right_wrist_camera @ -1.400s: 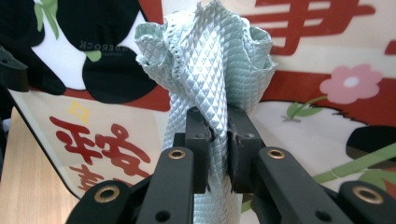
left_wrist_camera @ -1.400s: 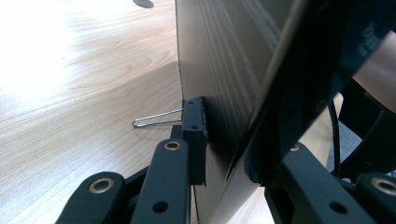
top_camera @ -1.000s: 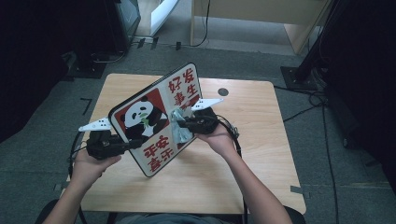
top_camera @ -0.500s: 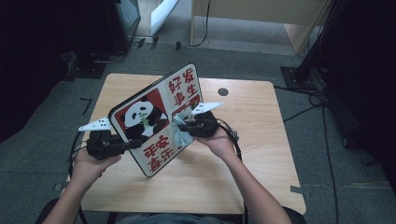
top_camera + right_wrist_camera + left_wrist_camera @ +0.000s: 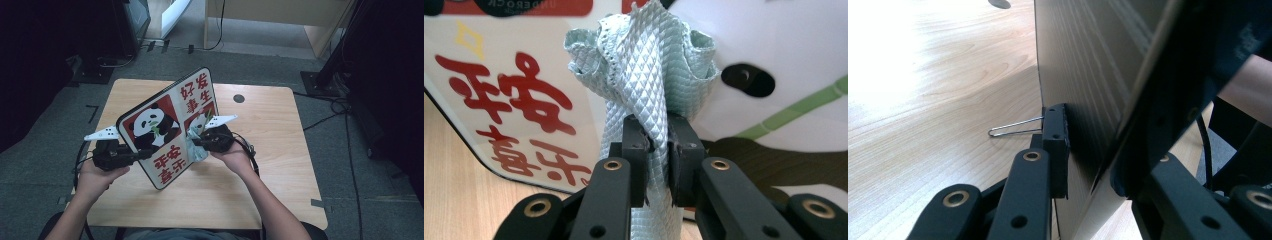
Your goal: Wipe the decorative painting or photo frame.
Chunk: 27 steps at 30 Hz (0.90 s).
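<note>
- A light wooden table [image 5: 280, 150] stands on grey carpet [image 5: 350, 165].
- A small dark round hole [image 5: 239, 98] sits near the tabletop's far edge.
- Black cables [image 5: 330, 107] trail over the floor past the table's far right corner.
- A pale wooden desk [image 5: 280, 20] stands farther back.

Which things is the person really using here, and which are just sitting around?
Being used:
- panda board, stood on edge, gripped by the left tool
- pale green cloth, pinched in the right tool and pressed to the board's picture side
- wooden table, which the board rests on

Just sitting around:
- cables on the floor
- wooden furniture behind the table
</note>
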Each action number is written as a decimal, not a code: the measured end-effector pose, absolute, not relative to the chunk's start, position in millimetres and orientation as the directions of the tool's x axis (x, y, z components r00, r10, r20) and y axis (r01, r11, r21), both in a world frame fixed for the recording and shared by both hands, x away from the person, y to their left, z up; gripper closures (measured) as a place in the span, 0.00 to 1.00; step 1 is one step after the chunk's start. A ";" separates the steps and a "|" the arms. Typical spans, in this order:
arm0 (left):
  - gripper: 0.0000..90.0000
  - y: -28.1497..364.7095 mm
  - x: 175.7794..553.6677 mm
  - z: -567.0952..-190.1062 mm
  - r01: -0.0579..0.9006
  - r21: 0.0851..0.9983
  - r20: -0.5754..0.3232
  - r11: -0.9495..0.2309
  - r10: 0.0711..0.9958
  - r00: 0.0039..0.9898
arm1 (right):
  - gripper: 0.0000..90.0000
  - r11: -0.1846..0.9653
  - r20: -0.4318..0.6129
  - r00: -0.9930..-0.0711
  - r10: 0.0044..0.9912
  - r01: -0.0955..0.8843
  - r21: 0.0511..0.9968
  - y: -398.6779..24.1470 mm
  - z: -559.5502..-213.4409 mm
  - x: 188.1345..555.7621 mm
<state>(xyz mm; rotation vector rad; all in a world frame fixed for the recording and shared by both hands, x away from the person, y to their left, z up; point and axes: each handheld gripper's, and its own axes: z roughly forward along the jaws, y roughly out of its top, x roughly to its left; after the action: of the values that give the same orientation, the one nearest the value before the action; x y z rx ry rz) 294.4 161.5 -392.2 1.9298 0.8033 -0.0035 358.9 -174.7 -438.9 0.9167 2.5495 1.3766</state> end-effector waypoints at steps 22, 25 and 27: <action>0.84 161.7 294.6 -392.6 0.533 0.800 -0.339 -0.274 0.527 0.780 | 0.90 0.436 0.202 -0.809 0.552 0.487 0.756 -175.8 -447.8 357.2; 0.84 161.9 294.8 -393.0 0.533 0.802 -0.340 -0.272 0.526 0.780 | 0.90 0.424 0.205 -0.815 0.542 0.475 0.771 -173.8 -437.4 355.2; 0.84 162.1 294.9 -393.6 0.533 0.803 -0.343 -0.267 0.525 0.779 | 0.90 0.417 0.197 -0.824 0.531 0.457 0.786 -171.5 -428.9 354.0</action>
<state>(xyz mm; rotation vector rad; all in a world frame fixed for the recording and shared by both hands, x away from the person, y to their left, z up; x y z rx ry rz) 294.9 162.1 -393.6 1.9199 0.8022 -0.0098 354.0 -171.5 -428.9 0.8994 2.5741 1.3864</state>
